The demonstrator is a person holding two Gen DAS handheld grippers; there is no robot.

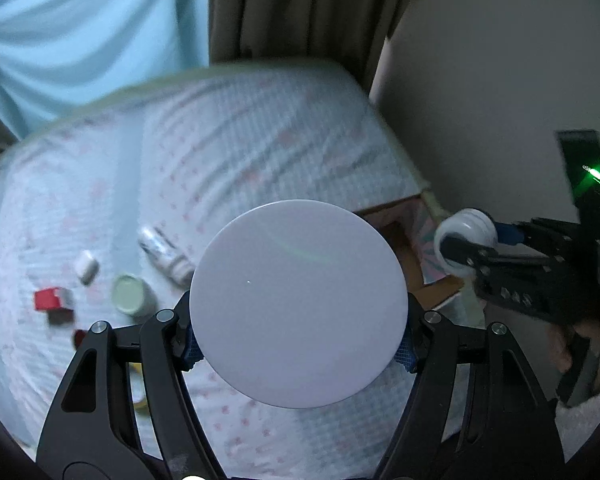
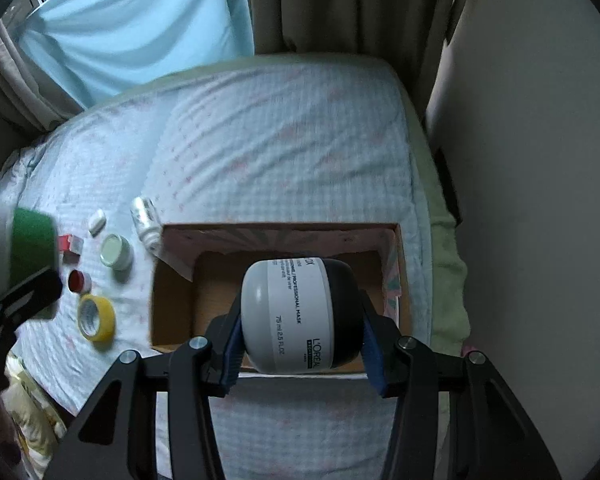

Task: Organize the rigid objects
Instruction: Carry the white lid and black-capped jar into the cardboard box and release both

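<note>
The left gripper clamps a round white lid at 6 o'clock, while the right gripper pinches a L'Oréal mask jar sideways between blue pads.

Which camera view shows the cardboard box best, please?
The right wrist view: the cardboard box lies open from above, with its rim and brown floor visible under the held L'Oreal jar. The left wrist view shows only a corner behind the white disc.
</note>
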